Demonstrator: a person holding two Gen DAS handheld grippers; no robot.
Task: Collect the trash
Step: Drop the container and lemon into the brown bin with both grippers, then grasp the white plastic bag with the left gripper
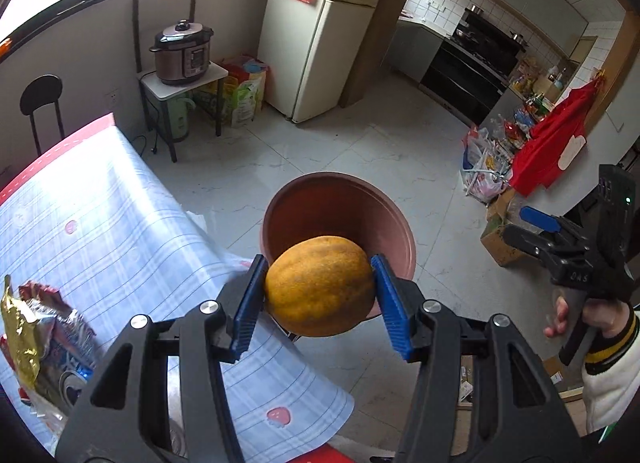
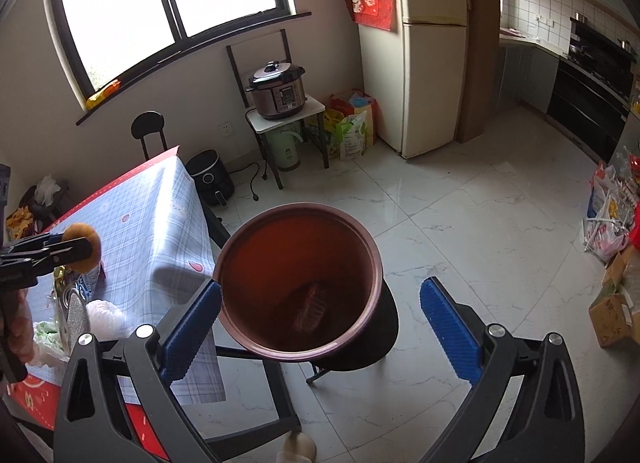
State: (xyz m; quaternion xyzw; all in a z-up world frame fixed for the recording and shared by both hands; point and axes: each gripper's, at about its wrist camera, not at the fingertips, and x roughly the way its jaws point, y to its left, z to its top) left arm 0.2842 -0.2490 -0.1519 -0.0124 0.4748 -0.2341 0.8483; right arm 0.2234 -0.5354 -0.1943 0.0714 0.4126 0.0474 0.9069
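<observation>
left of the round reddish-brown plastic bin [image 2: 298, 287] lies the blue checked tablecloth [image 1: 120, 223] with crumpled foil wrappers [image 1: 36, 343]; the left gripper [image 1: 320, 287] pinches a round yellow-orange fruit [image 1: 320, 285] just beside the bin's rim; the right gripper [image 2: 320, 327] hangs spread wide over the bin, nothing between its pads

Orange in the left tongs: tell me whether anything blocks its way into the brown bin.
Nothing visible does. The left tongs grip the orange beside the table's edge, and the brown bin stands open-topped just beyond. The right tongs hang open above it, holding nothing.
</observation>
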